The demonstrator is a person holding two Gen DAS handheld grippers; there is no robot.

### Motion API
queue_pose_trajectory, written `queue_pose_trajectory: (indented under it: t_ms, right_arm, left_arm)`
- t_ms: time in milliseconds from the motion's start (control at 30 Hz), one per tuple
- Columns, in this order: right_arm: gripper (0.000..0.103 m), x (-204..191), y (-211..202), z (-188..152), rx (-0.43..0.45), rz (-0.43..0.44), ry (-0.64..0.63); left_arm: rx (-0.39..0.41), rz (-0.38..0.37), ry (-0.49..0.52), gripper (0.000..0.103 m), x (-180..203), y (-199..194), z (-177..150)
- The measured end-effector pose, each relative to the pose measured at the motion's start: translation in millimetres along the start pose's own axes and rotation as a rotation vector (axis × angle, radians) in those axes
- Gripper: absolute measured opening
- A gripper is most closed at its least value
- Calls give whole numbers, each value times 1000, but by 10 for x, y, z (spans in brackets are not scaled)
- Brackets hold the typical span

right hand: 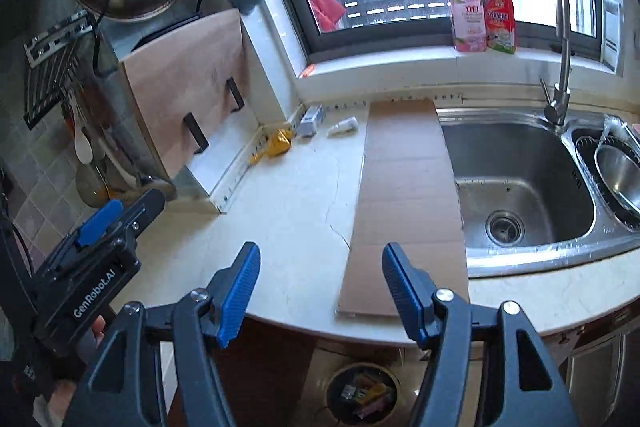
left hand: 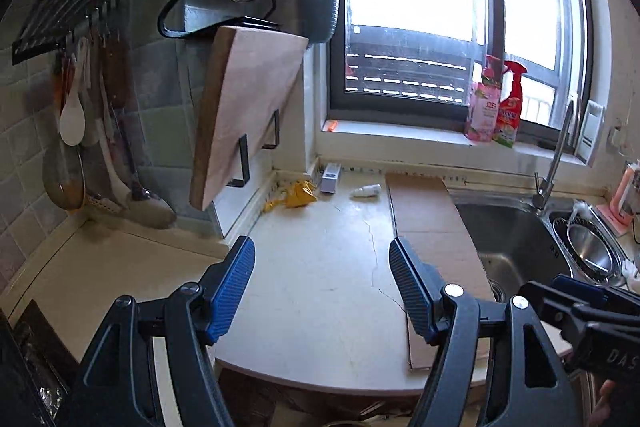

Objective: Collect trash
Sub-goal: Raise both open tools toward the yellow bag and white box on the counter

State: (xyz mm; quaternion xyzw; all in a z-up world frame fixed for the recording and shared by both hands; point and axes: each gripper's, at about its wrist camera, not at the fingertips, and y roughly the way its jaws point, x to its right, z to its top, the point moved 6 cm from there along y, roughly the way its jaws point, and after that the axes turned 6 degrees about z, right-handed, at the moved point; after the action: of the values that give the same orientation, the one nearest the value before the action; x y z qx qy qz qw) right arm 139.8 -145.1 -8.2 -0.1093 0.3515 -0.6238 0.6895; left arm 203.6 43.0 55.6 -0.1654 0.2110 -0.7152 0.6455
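Note:
Three pieces of trash lie at the back of the white counter: a crumpled yellow wrapper [left hand: 295, 195] [right hand: 276, 143], a small grey-white box [left hand: 330, 178] [right hand: 311, 120] and a small white tube [left hand: 366, 191] [right hand: 343, 127]. A flat cardboard sheet [left hand: 432, 239] [right hand: 404, 203] lies beside the sink. A round trash bin [right hand: 362, 393] holding several scraps stands on the floor below the counter edge. My left gripper [left hand: 322, 263] is open and empty over the counter front. My right gripper [right hand: 320, 267] is open and empty, above the counter edge and cardboard.
A steel sink [right hand: 516, 187] with tap [right hand: 560, 75] is at the right, a steel bowl [right hand: 618, 171] beside it. A cutting board [left hand: 244, 111] leans in a rack at the left, ladles [left hand: 72, 131] hang on the wall. Two bottles [right hand: 484, 7] stand on the sill.

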Motion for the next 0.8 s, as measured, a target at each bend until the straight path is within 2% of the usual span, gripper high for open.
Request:
queue_pose_trajectory:
  t_ms: [100, 200, 433, 600, 800]
  right_arm:
    - [64, -125, -16, 311, 26, 33, -16]
    - [64, -207, 19, 594, 39, 68, -15]
    - [64, -215, 384, 1371, 13, 176, 14]
    - [64, -130, 920, 1889, -77, 247, 21]
    - [64, 106, 1748, 2343, -178, 270, 42]
  left_arm:
    - [16, 25, -19, 68, -95, 62, 180]
    - [33, 61, 9, 68, -100, 161, 363]
    - [19, 104, 88, 68, 131, 560, 721]
    - [-12, 182, 176, 68, 345, 1000, 1062]
    - [-138, 285, 218, 68, 481, 1820, 1325]
